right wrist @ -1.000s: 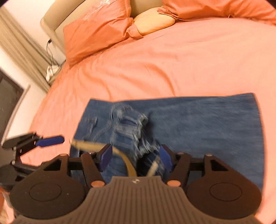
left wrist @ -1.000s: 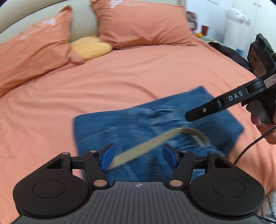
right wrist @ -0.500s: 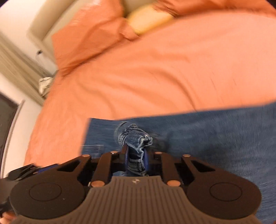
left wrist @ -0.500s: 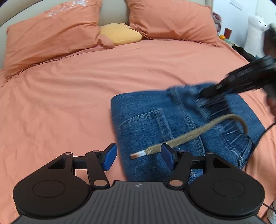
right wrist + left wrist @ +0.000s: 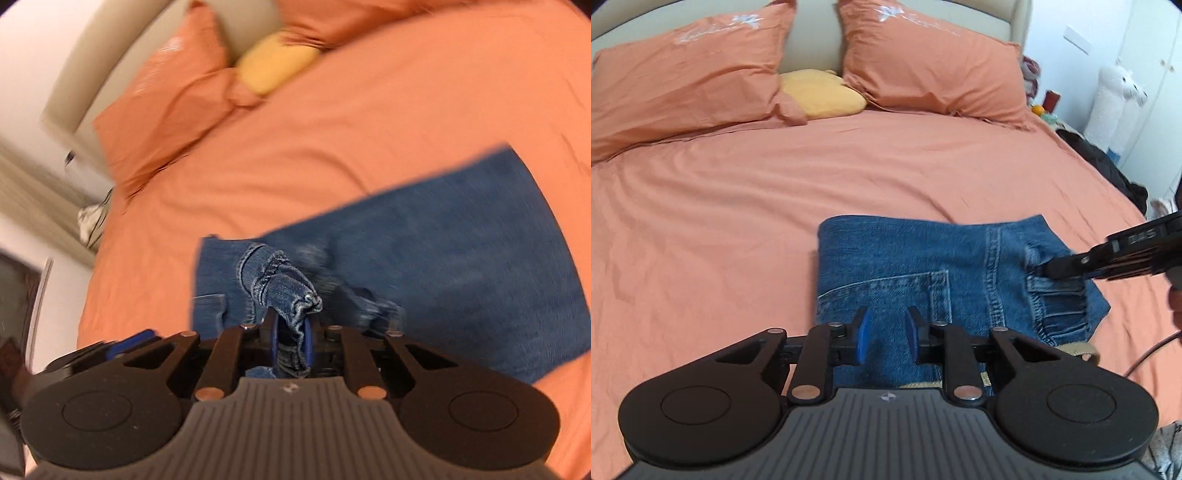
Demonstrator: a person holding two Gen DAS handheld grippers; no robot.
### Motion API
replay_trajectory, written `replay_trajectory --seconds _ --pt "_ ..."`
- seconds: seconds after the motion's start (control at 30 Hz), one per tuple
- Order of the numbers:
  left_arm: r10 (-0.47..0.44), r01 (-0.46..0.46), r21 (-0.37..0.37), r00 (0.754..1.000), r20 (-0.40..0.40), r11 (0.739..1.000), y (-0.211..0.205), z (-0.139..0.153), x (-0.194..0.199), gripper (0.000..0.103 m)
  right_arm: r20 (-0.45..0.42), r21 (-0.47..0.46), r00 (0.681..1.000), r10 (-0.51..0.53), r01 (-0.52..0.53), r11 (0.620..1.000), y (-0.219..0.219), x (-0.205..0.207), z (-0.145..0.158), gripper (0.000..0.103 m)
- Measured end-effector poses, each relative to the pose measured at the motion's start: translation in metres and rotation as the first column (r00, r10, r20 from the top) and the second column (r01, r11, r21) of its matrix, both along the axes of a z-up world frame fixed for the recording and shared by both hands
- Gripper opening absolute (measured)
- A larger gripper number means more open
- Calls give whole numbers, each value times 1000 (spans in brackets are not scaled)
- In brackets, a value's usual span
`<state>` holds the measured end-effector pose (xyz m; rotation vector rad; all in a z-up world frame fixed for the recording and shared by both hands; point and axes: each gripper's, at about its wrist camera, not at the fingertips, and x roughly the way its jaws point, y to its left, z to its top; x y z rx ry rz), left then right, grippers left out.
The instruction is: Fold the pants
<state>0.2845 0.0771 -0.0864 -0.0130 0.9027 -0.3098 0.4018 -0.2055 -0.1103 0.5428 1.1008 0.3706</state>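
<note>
Blue denim pants [image 5: 916,266] lie folded on the orange bed, back pocket up. My left gripper [image 5: 885,338] hovers over their near edge, its blue pads partly apart with nothing between them. My right gripper [image 5: 291,341] is shut on a bunched piece of the elastic waistband [image 5: 288,291] and lifts it; it also shows in the left wrist view [image 5: 1054,267] at the pants' right side. A tan drawstring [image 5: 1078,349] peeks out by the waistband. The rest of the pants [image 5: 461,266] stretches to the right in the right wrist view.
The orange bed sheet [image 5: 738,221] surrounds the pants. Two orange pillows [image 5: 683,81] and a yellow cushion [image 5: 820,98] sit at the headboard. A white plush toy [image 5: 1115,99] and dark clothes [image 5: 1108,166] are off the bed's right side.
My right gripper closed on the waistband and pulled it up and right. My left gripper narrowed and moved over the pants. The drawstring dropped out of the way.
</note>
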Motion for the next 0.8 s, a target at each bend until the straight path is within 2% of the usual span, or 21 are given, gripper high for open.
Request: replay_trajectory --seconds 0.07,0.17,0.33,0.43,0.53,0.6,0.73,0.8 --pt "-17 17 15 1000 -16 1000 -9 -8 7 24 -18 20 1000 -23 24 1000 -5 4 -18 9" --pt "-35 37 44 998 -53 998 -18 -24 16 22 -34 -7 999 -33 33 999 -2 7 -37 9" --pt "-24 36 92 991 -133 995 -21 -55 33 18 -45 -35 999 -31 30 999 -2 19 -64 9" --pt "-20 36 101 987 -158 994 -20 -64 40 18 -53 -32 998 -27 25 999 -3 26 -76 12" --pt "-36 53 110 988 -152 993 -22 -62 40 18 -60 -10 998 -26 25 1000 -9 28 -83 28" --pt "-48 65 114 988 -148 991 -23 -62 39 18 -73 8 997 -36 37 999 -15 31 -88 44" --pt "-46 62 105 989 -144 993 -20 -62 39 18 -107 112 992 -63 75 991 -27 33 -106 43" --pt "-44 58 96 989 -143 994 -19 -62 39 18 -106 131 992 -73 87 988 -28 31 -109 41"
